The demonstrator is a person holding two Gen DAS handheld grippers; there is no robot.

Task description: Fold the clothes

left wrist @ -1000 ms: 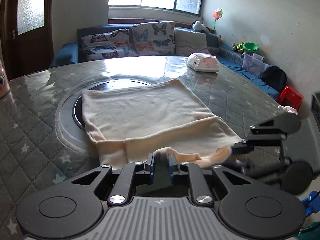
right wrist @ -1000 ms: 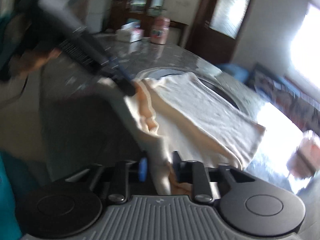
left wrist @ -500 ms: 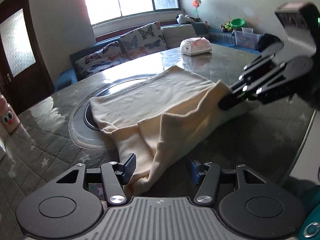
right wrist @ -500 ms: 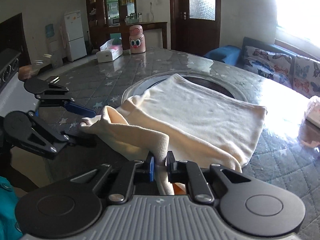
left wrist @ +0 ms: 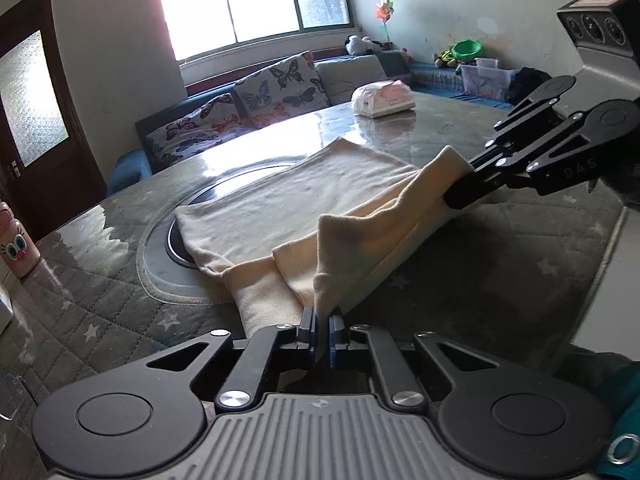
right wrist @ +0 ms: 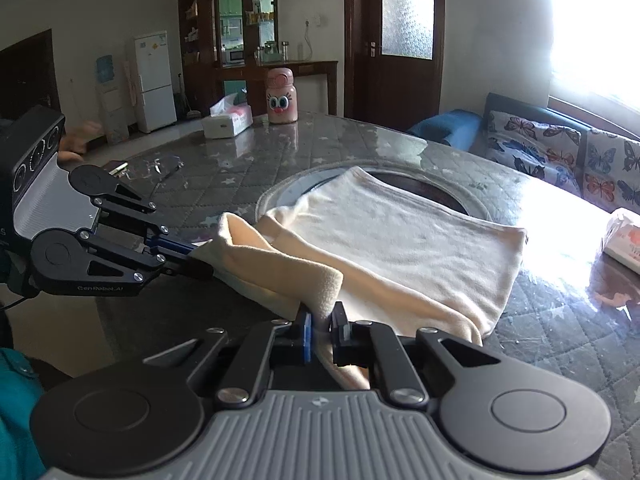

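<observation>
A: Left tool (left wrist: 322, 320), what state?

B: Closed narrow on the cream garment (left wrist: 304, 200), with a fold of the near hem pinched between the pads.

A: And the right tool (right wrist: 322, 322)?

B: The same. Clamped tight on the other near corner, with cloth rising out of the pads. Also visible from the left camera, biting that corner from the side.

A: Where is the garment lying?

B: Mostly flat on the tabletop (left wrist: 500, 260), spread across the round inset (left wrist: 178, 240). Far part smooth and resting. Only the near edge raised off the surface, hanging as a soft ridge between the two tools.

A: Why gripped at two corners and not one?

B: Probably to keep the hem in one line. With a single grip, likely to sag and twist. With two, easier to carry the whole edge over evenly.

A: Why so close to the very edge of the cloth?

B: Most likely to leave the rest free to roll over itself, and to place the corners exactly.

A: How far along, by judgement?

B: Early in this fold: edge lifted, not yet laid over the far part.

A: Anything to watch?

B: Slack in the middle of the ridge, perhaps giving a crease. Soft thin fabric too, so possibly slipping from the pads if pulled apart too hard.
</observation>
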